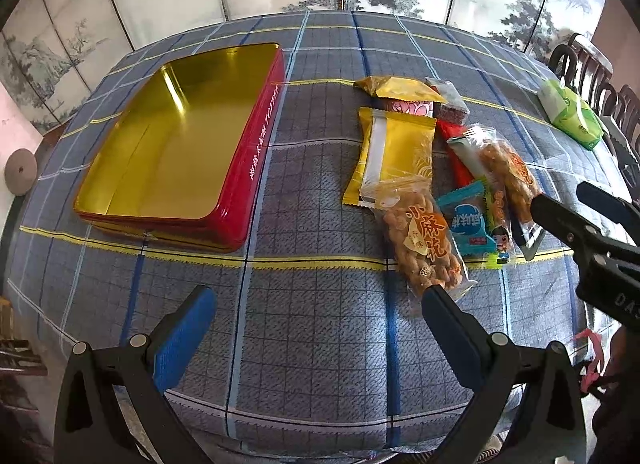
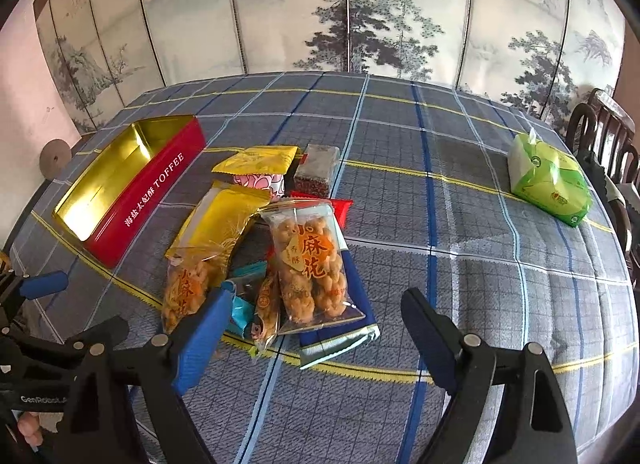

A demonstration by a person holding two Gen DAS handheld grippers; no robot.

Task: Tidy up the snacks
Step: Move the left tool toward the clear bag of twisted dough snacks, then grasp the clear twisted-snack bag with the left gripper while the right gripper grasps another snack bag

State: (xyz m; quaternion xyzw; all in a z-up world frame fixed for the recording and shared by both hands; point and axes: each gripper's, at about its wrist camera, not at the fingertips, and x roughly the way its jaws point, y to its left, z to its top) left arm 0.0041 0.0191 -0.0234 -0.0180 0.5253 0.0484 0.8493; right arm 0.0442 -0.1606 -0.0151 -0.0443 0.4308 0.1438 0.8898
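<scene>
Both my claws gape, holding nothing.
My left gripper (image 1: 316,300) and right gripper (image 2: 316,304) hover near the snack packets (image 2: 308,260), right of the toffee tin (image 1: 256,151).

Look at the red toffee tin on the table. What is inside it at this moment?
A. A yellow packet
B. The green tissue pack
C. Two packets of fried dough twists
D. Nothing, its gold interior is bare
D: the red toffee tin shows only its bare gold floor, while the snack packets all lie beside it on the tablecloth.
</scene>
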